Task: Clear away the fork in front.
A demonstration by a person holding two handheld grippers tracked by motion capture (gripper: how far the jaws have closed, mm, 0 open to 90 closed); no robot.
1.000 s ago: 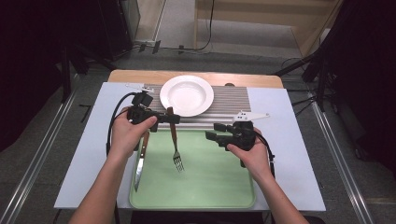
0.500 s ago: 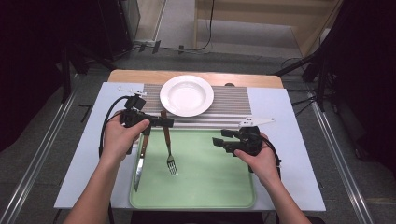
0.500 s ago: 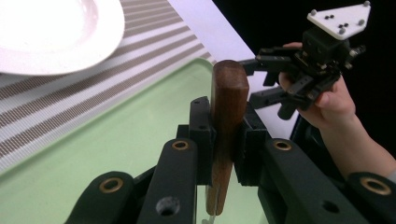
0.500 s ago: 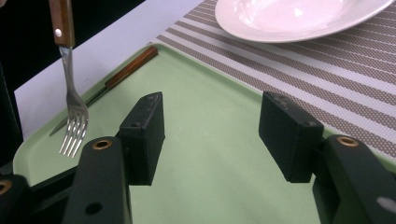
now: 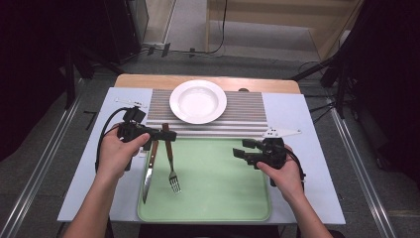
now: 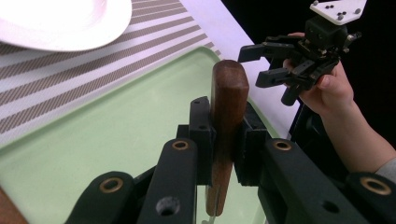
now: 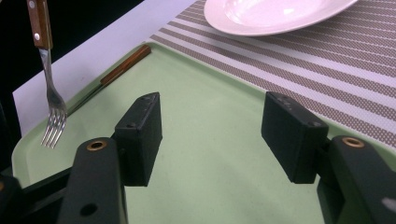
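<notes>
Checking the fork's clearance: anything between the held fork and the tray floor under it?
Nothing visible. The left gripper is shut on the fork by its wooden handle, tines hanging over bare green tray. The knife lies beside it along the tray's left edge, not underneath. The right gripper, open, is well clear.

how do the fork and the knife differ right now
The fork is clamped by its wooden handle in the left gripper and hangs tines down above the green tray; the knife lies flat on the tray's left edge, held by nothing. Both have brown wooden handles.
</notes>
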